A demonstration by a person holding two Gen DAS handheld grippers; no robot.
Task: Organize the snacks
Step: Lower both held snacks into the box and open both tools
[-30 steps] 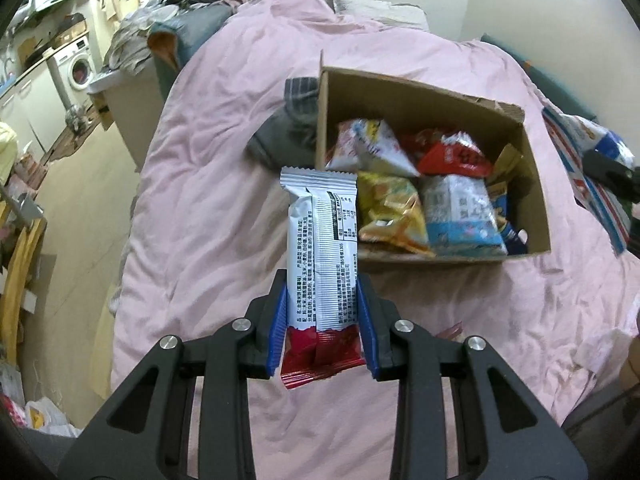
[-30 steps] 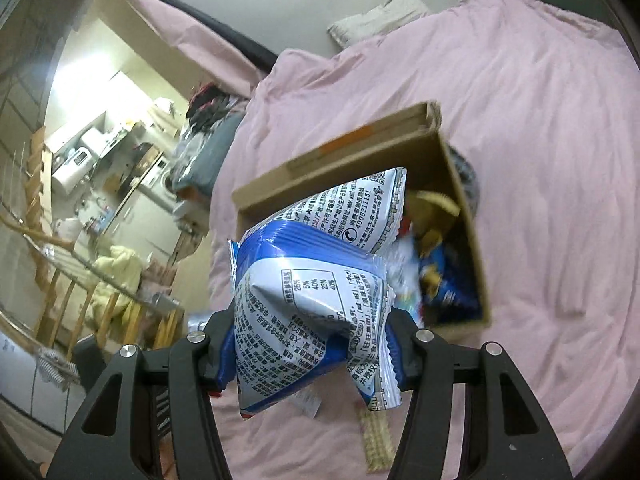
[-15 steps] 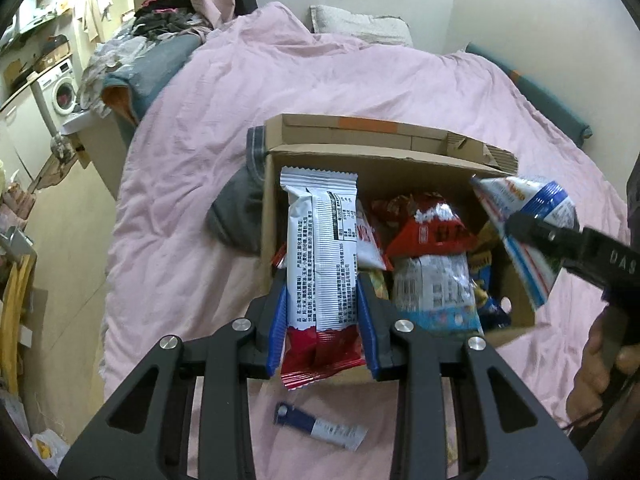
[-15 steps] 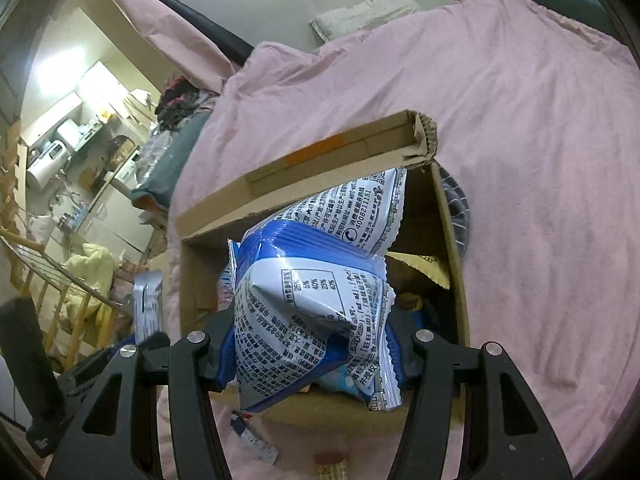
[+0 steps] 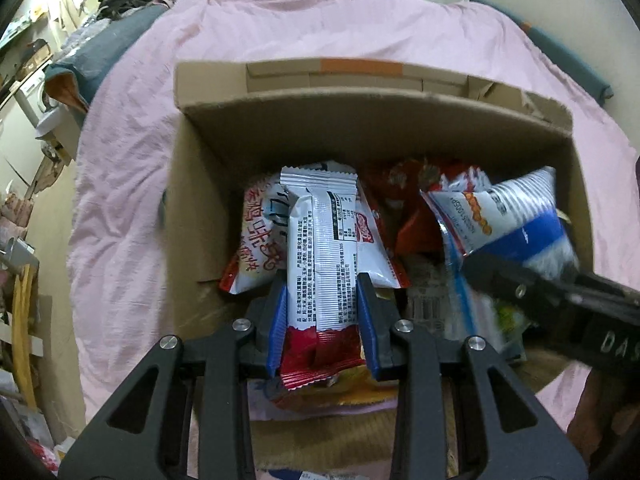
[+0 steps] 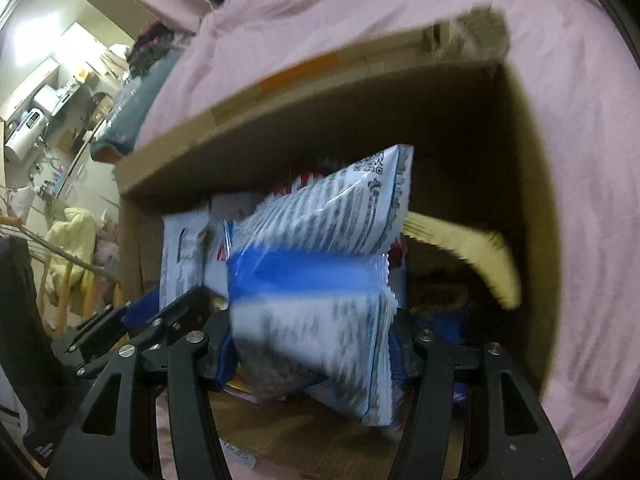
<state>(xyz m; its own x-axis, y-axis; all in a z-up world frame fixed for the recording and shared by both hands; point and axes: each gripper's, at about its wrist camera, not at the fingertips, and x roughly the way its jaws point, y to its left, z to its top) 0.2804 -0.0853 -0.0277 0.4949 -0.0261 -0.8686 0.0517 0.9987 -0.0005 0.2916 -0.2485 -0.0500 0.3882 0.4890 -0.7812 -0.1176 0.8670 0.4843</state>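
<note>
Both grippers are poking down into the open brown cardboard box (image 5: 200,216) that sits on the pink bedspread (image 5: 128,128).

The left gripper (image 5: 322,320) is low over the near-left part of the box, pointing forward along its length. Its blue-padded jaws are closed most of the way onto a long white snack bar wrapper with black print and a red bottom end (image 5: 320,256). The wrapper stands up straight between the fingers, crimped top edge up and the red end sticking out below the pads. It's inside the box opening, right over a white and red bag with big red lettering (image 5: 256,240).

The right gripper (image 6: 312,360) comes in from the right side; in the left view it's the black arm (image 5: 560,300) crossing the box's right half. Its jaws are squeezed onto a puffy white and blue foil snack bag with small black print (image 6: 320,264), which bulges out and looks smeared by motion blur. That bag is inside the box too, above the packets on the right, next to a pale yellow packet (image 6: 472,256) leaning near the right wall.

There are more red packets (image 5: 404,200) further back in the box. Beyond the bed's left edge there's a grey bundle of clothes (image 5: 100,48).
</note>
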